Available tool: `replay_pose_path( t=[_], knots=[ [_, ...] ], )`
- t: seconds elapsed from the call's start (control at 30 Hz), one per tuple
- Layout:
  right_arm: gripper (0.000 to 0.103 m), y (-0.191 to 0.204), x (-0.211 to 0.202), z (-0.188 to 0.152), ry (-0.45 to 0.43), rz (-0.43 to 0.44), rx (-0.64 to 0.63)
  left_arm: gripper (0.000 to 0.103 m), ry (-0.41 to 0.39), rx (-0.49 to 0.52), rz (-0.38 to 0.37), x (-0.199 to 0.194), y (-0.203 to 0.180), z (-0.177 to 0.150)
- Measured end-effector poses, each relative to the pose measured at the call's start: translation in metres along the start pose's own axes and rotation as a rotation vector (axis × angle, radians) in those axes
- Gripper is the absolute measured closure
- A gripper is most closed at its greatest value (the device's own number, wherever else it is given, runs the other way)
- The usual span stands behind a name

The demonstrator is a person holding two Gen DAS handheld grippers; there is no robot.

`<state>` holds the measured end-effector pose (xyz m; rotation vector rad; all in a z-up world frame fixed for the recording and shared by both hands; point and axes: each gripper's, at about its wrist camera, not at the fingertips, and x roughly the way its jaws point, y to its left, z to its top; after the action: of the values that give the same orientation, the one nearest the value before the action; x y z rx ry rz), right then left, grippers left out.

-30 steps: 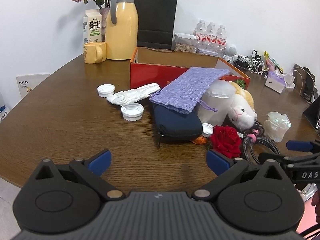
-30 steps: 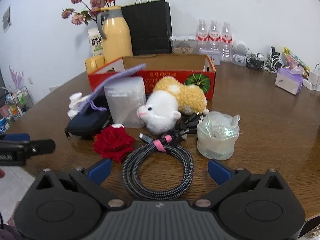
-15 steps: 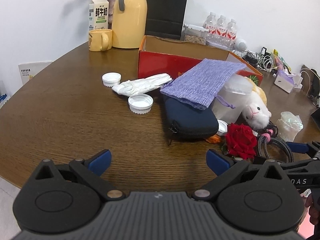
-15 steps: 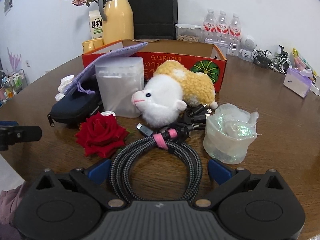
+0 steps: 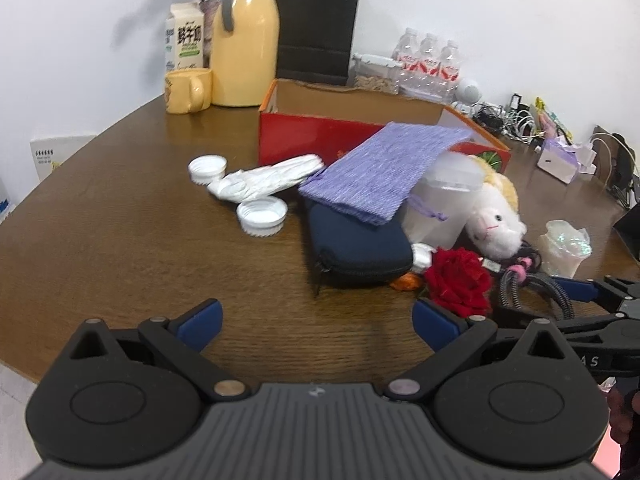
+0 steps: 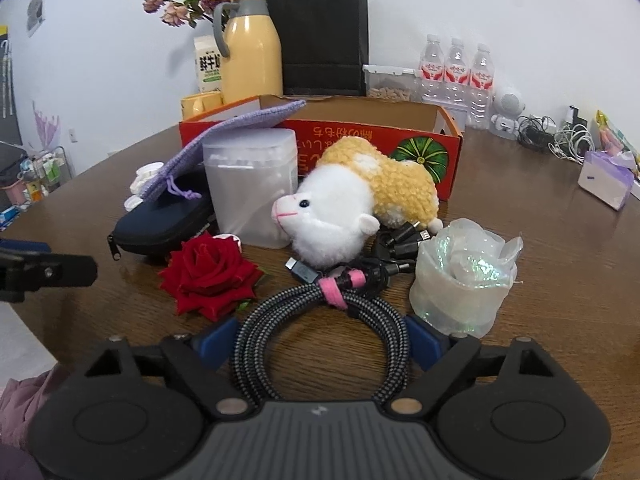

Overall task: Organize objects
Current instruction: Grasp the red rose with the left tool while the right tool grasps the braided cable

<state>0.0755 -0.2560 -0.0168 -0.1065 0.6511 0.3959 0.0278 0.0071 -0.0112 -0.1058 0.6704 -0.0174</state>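
The right gripper (image 6: 320,344) is closing around the coiled braided cable (image 6: 320,340), which is lying between its jaws, just in front of the plush sheep (image 6: 344,212). The left gripper (image 5: 316,320) is hanging wide open, empty, left of the sheep.

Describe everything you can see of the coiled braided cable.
The coiled braided cable has a black-and-grey woven sheath, wound in a flat loop on the wooden table and bound by a pink strap. Its plugs lie by the plush sheep. The right gripper straddles the coil, jaws closing, pads at its sides.
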Motion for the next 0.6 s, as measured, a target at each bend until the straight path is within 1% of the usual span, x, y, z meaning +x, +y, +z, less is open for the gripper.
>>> replay_pose_path(
  t=[0.2, 0.27, 0.4, 0.6],
  knots=[
    [0.018, -0.002, -0.013, -0.001, -0.043, 0.041, -0.021, 0.0, -0.031, 0.055, -0.048, -0.002, -0.024, 0.006],
    [0.018, -0.003, -0.021, 0.001, -0.068, 0.049, -0.036, 0.0, -0.03, 0.068, -0.058, 0.0, -0.031, 0.008],
    [0.018, -0.009, -0.034, 0.004, -0.112, 0.064, -0.056, 0.007, -0.019, 0.088, -0.074, 0.006, -0.045, 0.009],
    [0.018, -0.02, -0.051, 0.015, -0.181, 0.07, -0.085, 0.007, -0.007, 0.11, -0.099, 0.018, -0.064, 0.011]
  ],
)
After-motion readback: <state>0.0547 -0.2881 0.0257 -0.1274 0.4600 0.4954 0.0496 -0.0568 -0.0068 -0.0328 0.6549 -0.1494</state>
